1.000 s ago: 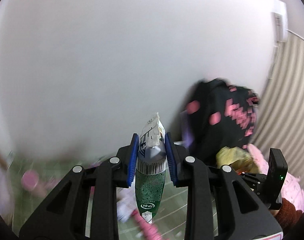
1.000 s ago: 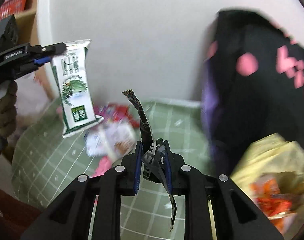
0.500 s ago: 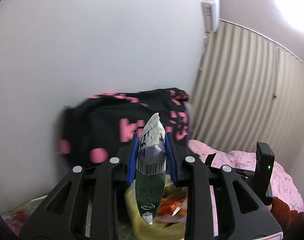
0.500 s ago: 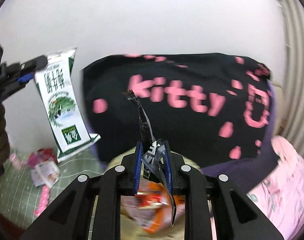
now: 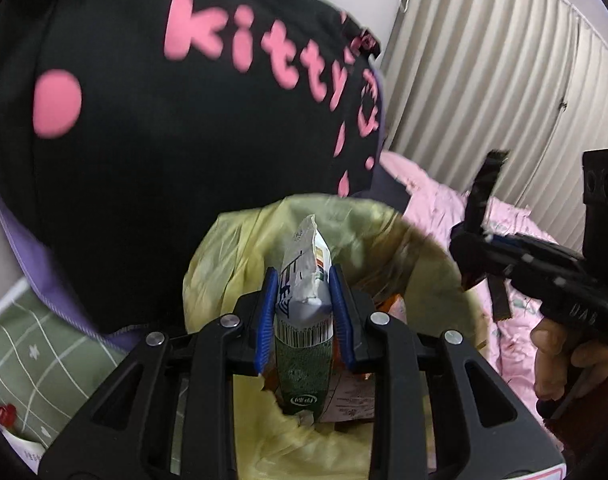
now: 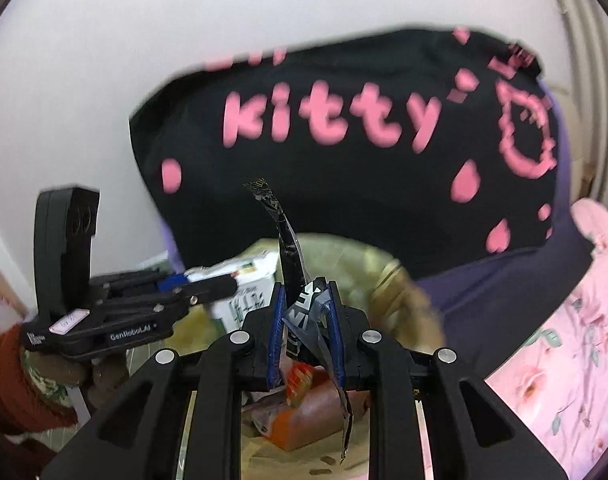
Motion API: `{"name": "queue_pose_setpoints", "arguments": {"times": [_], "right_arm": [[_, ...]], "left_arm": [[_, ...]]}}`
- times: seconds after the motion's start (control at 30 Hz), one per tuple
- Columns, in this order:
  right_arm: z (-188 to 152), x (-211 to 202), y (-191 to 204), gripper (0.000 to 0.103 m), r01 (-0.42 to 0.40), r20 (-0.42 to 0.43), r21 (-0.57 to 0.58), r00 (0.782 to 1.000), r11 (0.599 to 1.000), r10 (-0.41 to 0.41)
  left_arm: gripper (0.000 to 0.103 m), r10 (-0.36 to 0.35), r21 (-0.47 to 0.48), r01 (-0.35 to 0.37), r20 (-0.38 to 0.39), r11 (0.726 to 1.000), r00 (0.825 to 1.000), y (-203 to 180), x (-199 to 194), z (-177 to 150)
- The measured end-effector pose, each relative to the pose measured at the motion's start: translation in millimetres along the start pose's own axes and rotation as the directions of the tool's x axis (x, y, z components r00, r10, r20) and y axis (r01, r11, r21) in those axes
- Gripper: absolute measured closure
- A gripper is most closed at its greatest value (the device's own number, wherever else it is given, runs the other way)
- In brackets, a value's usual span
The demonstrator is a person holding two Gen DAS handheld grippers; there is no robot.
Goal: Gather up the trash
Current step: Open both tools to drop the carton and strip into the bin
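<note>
My left gripper [image 5: 304,300] is shut on a green and white snack wrapper [image 5: 302,344] and holds it over the open mouth of a yellow trash bag [image 5: 240,256]. My right gripper [image 6: 306,308] is shut on a crumpled black wrapper [image 6: 290,256] with a long strip sticking up, above the same yellow bag [image 6: 388,276], which holds orange wrappers [image 6: 304,412]. The right gripper [image 5: 468,240] shows at the right of the left wrist view; the left gripper [image 6: 224,280] shows at the left of the right wrist view.
A black bag with pink "kitty" lettering [image 5: 184,120] stands right behind the trash bag against the white wall. Pink floral bedding [image 6: 564,340] lies to the right. A green checked cloth [image 5: 36,360] with more litter lies to the left.
Both grippers have swung from the green cloth toward the black bag and lowered over the yellow trash bag, each still holding its wrapper.
</note>
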State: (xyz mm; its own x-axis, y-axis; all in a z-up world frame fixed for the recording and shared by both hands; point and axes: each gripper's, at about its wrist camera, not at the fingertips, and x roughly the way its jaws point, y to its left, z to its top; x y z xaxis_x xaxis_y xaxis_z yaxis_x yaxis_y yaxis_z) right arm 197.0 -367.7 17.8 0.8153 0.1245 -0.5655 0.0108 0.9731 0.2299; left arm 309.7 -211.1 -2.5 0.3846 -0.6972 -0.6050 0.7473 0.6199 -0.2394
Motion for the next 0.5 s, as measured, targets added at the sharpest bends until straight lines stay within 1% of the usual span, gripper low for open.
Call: {"name": "queue_pose_setpoints", "arguments": {"times": [0.07,0.13,0.2,0.27,0.33,0.43,0.5], "right_arm": [[-7,20,-2,0.083,-0.001,-0.056,-0.007,0.998,1.0,0.0],[-14,36,0,0.083,0.031,-0.106,-0.031,0.994,0.999,-0.034],[-19,47,0,0.083,0.062,-0.128,-0.063,0.989,0.996,-0.069],[-22,51,0,0.083,0.079,-0.135,-0.082,0.987,0.993,-0.09],[-22,52,0,0.083,0.083,-0.132,-0.087,0.987,0.993,-0.094],[-20,49,0,0.083,0.082,-0.12,-0.094,0.988,0.992,-0.093],[-20,47,2,0.083,0.087,-0.119,-0.103,0.988,0.991,-0.099]], "left_arm": [[0.078,0.004,-0.014,-0.005,-0.022,1.0,1.0,4,7,-1],[0.078,0.001,-0.018,-0.002,-0.036,1.0,0.999,5,10,-2],[0.078,-0.004,-0.008,0.004,-0.048,1.0,0.999,4,15,-1],[0.078,-0.006,-0.005,0.006,-0.064,1.0,0.998,3,18,-3],[0.078,-0.009,-0.011,0.008,-0.071,1.0,0.997,7,30,4],[0.078,-0.023,-0.031,0.021,-0.081,0.999,0.996,9,28,3],[0.078,-0.047,-0.051,0.042,-0.087,0.998,0.995,10,26,4]]}}
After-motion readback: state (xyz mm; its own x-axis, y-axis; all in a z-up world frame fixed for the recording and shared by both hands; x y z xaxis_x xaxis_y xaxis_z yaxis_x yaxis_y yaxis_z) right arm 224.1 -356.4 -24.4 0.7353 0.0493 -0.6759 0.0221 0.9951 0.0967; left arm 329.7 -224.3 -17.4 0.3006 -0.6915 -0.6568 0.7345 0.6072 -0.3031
